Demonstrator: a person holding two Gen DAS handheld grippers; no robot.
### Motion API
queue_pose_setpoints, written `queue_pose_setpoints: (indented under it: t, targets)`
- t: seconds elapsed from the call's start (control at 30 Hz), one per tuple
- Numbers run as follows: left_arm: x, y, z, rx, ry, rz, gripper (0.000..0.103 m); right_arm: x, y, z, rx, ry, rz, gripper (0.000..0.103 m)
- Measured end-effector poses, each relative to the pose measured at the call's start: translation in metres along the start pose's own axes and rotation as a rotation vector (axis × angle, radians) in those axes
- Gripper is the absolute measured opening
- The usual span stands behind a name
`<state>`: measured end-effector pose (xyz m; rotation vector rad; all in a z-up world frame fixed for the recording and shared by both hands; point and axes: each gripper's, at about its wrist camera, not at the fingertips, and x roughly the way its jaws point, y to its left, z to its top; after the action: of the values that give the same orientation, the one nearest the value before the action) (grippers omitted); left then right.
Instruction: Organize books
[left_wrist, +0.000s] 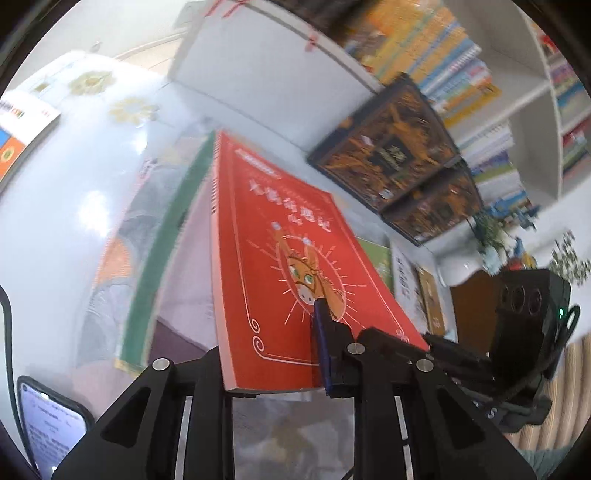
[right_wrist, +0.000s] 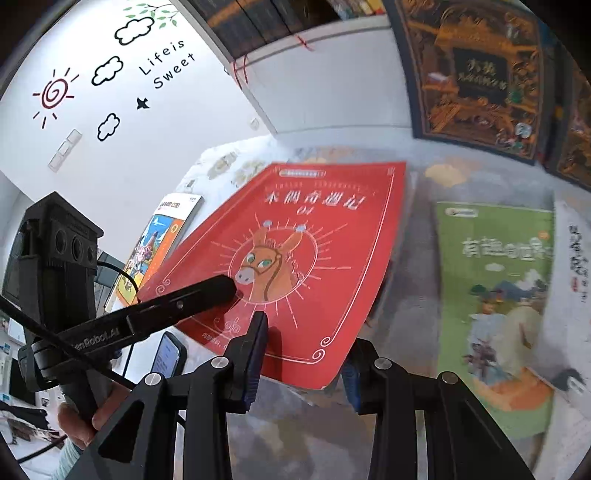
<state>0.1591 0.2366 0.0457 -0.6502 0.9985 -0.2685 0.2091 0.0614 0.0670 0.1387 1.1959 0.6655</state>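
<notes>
I hold the flat red paperback book with a donkey cover (right_wrist: 295, 258) aloft above the surface, long axis running away from me; both the left hand-held gripper (left_wrist: 273, 354) and right hand-held gripper (right_wrist: 303, 354) pinch its near edge.

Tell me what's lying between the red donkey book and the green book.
No other object. In the right wrist view, only a bare, blurred strip of patterned table cover shows between the red book and the green book.
</notes>
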Motion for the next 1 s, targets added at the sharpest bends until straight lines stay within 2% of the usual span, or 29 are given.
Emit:
queue_pose_setpoints:
  t: [0.2, 0.27, 0.33, 0.4, 0.5, 0.6, 0.7, 0.77, 0.87, 0.93, 1.0]
  targets:
    - [-0.011, 0.042, -0.007, -0.122, -0.013, 0.062, 0.027, 0.023, 0.003, -0.004, 0.022, 0.054, 0.016, 0.036]
    - [-0.022, 0.053, -0.011, -0.161, -0.032, 0.048, 0.027, 0.029, 0.007, -0.006, 0.008, 0.072, 0.026, 0.036]
    - [-0.035, 0.056, -0.016, -0.173, -0.049, 0.098, 0.027, 0.031, 0.012, -0.009, -0.012, 0.084, 0.026, 0.037]
    - [-0.045, 0.054, -0.023, -0.152, -0.053, 0.16, 0.027, 0.029, 0.012, -0.014, -0.019, 0.087, 0.01, 0.037]
    - [-0.058, 0.036, -0.039, -0.082, -0.05, 0.2, 0.028, 0.015, 0.003, -0.031, 0.024, 0.114, 0.036, 0.037]
    - [-0.065, 0.012, -0.056, 0.001, -0.015, 0.252, 0.028, -0.004, -0.007, -0.058, 0.051, 0.124, 0.045, 0.037]
    - [-0.064, -0.016, -0.073, 0.07, 0.03, 0.227, 0.029, -0.028, -0.025, -0.096, 0.079, 0.137, 0.035, 0.038]
    - [-0.058, -0.039, -0.082, 0.119, 0.07, 0.192, 0.035, -0.047, -0.045, -0.123, 0.13, 0.141, 0.021, 0.042]
    - [-0.045, -0.078, -0.095, 0.19, 0.118, 0.119, 0.049, -0.079, -0.083, -0.162, 0.231, 0.125, 0.01, 0.046]
    - [-0.032, -0.107, -0.102, 0.227, 0.149, 0.064, 0.071, -0.103, -0.109, -0.184, 0.296, 0.103, -0.007, 0.046]
    - [-0.015, -0.142, -0.111, 0.279, 0.178, 0.01, 0.071, -0.131, -0.139, -0.205, 0.36, 0.07, -0.048, 0.046]
